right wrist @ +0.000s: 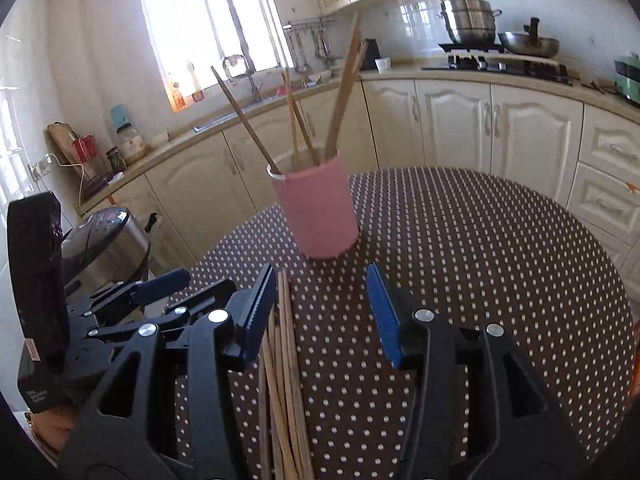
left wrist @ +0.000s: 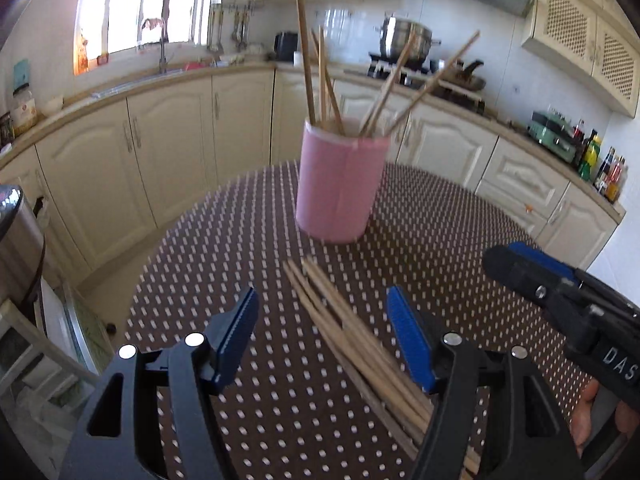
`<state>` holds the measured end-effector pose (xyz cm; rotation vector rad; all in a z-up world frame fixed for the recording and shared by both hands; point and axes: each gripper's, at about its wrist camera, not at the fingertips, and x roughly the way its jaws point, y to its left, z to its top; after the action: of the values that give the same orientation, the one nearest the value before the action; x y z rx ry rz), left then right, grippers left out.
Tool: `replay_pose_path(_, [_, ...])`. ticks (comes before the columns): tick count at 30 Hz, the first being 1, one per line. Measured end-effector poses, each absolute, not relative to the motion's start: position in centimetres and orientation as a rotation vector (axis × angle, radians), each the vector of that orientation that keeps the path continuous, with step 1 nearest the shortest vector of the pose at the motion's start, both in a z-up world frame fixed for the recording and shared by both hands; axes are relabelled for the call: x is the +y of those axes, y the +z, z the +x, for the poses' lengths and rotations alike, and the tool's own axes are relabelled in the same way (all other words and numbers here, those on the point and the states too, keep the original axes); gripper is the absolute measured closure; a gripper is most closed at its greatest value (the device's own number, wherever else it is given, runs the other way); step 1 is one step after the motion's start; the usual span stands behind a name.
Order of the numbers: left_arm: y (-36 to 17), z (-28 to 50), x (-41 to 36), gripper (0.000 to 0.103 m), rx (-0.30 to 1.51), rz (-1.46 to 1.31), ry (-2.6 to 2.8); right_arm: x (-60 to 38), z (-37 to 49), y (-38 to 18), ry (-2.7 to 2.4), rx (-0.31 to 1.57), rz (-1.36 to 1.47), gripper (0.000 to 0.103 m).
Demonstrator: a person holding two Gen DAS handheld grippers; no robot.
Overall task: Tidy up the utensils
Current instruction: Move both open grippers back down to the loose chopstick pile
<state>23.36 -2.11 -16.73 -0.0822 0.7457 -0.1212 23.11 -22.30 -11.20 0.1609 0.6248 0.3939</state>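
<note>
A pink holder stands upright on the brown dotted table, with several wooden chopsticks leaning in it. A loose bundle of chopsticks lies flat on the table in front of it. My left gripper is open over the bundle, which runs nearer its right finger. My right gripper is open too, and the bundle lies along the inner side of its left finger, not clamped. Each gripper shows in the other's view: the right, the left.
A steel rice cooker stands beyond the table's left edge. Cream cabinets and a counter ring the room, with a steel pot on the stove. A hand holds the right gripper's grip.
</note>
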Motion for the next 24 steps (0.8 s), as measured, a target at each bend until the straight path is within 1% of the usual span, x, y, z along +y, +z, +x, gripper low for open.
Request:
replay_pose_path(4, [-18.7, 23.3, -3.3, 0.037, 0.824, -0.081, -0.143, -23.3, 22.8, -12.4, 0.380, 0.656, 0.185, 0.056])
replay_pose_path(11, [-21.0, 22.9, -5.1, 0.037, 0.892, 0.098, -0.102, -24.4, 22.7, -13.3, 0.391, 0.691, 0.206, 0.056])
replay_pose_path(19, [-21.1, 22.0, -2.0, 0.037, 0.903, 0.124, -0.051, -23.3, 22.7, -14.0, 0.439, 0.739, 0.186, 0.055])
replay_pose_path(24, [-21.2, 21.7, 0.1, 0.037, 0.916, 0.045, -0.046, -22.2, 22.9, -14.6, 0.462, 0.779, 0.150, 0.055])
